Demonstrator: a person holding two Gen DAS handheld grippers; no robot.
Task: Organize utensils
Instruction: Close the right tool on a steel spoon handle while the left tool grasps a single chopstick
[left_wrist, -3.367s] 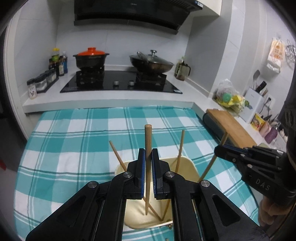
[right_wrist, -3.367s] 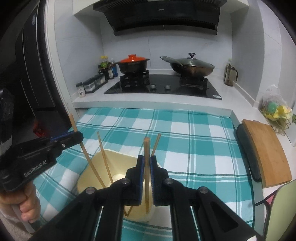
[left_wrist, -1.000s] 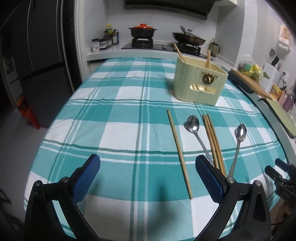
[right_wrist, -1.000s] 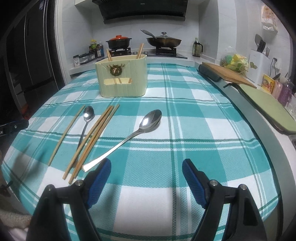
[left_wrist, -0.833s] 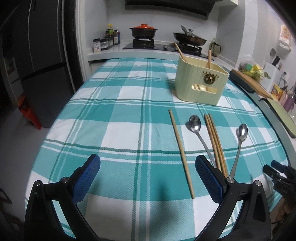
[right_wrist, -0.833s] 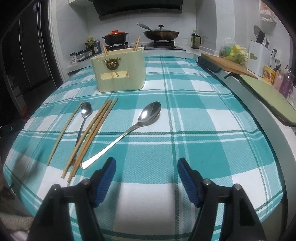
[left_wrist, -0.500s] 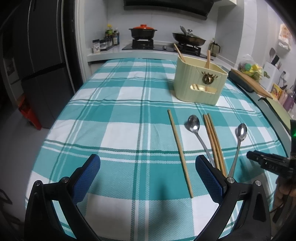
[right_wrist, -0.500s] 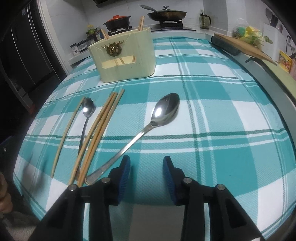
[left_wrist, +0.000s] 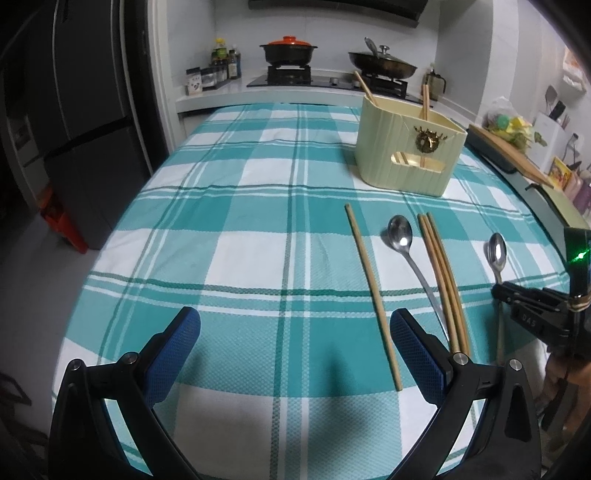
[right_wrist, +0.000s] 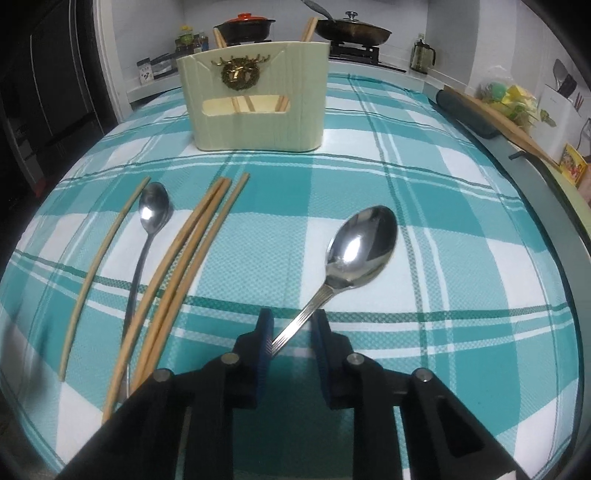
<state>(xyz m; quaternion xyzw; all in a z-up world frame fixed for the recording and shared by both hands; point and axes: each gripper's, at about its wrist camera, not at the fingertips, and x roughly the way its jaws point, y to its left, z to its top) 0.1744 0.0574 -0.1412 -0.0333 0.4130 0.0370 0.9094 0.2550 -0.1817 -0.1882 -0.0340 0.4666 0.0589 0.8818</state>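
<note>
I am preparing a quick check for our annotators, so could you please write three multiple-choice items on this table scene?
1. Where does the handle of the lone spoon lie?
A. In the beige holder
B. Inside the right gripper
C. On the stove

2. How many spoons lie on the checked cloth?
A. One
B. Four
C. Two

3. How is the left gripper?
A. Wide open, holding nothing
B. Clamped on a chopstick
C. Clamped on a spoon

Answers:
1. B: the handle runs between the jaws, which have just been closing, though a gap still shows.
2. C: the lone spoon, plus the other spoon among the chopsticks.
3. A: only cloth shows between its blue pads.
</note>
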